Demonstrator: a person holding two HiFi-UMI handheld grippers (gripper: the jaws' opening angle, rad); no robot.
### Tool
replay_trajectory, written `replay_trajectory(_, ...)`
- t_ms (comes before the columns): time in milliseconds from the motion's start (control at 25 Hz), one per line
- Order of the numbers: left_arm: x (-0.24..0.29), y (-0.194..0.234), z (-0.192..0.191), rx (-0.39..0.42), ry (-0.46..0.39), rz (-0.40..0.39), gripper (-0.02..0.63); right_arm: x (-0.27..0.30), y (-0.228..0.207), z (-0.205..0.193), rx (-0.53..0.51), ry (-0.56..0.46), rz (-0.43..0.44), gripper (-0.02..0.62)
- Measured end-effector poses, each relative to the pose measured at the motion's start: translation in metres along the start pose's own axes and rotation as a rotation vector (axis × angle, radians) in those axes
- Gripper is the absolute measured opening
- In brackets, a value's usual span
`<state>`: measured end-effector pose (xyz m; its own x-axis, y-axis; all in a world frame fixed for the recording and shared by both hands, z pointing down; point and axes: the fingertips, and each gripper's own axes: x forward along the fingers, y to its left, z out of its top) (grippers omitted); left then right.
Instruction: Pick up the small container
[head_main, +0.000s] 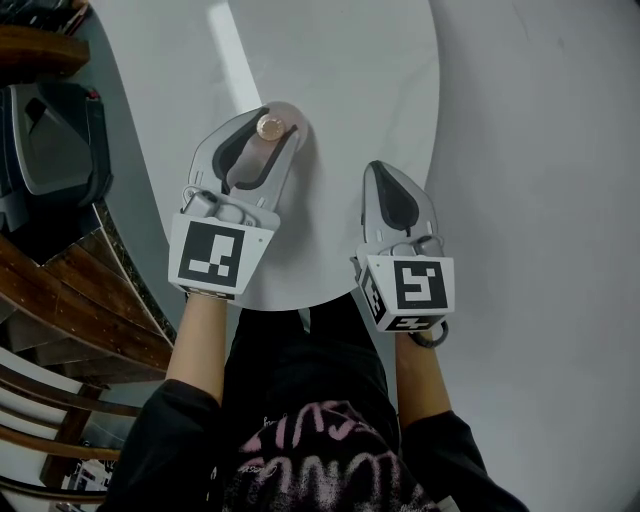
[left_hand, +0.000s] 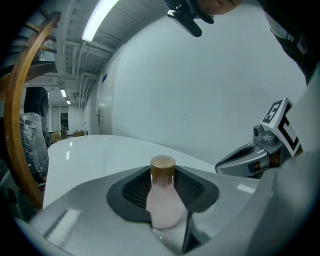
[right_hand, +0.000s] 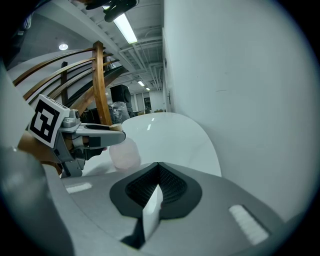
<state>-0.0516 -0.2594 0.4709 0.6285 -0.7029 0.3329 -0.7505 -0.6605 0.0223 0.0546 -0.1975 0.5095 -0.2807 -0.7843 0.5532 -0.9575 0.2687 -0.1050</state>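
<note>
Head view: small container (head_main: 252, 160), pink with brown cap, gripped between jaws of left gripper (head_main: 272, 122) over white round table (head_main: 340, 80). Whether it is lifted off table cannot be told. Right gripper (head_main: 385, 172) held at 4 o'clock from container, well apart.

Left gripper view: jaws closed on container body, cap upward. Right gripper seen at 3 o'clock.

Right gripper view: jaws pressed together, nothing held. Left gripper and container seen at 9 o'clock.

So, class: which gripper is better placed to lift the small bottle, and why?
Left. The left gripper has its jaws closed on the upright pink bottle; the right gripper is shut, empty and off to the side.
</note>
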Motion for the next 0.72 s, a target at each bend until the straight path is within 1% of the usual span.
replay_trajectory(240, 0.001, -0.003, 0.002, 0.014, 0.000, 0.002, 0.141, 0.001, -0.004, 0.002, 0.000, -0.009, 0.005, 0.011)
replay_trajectory(720, -0.010, -0.004, 0.013, 0.016, -0.007, 0.032, 0.141, -0.004, -0.004, 0.015, -0.001, -0.043, 0.020, 0.011)
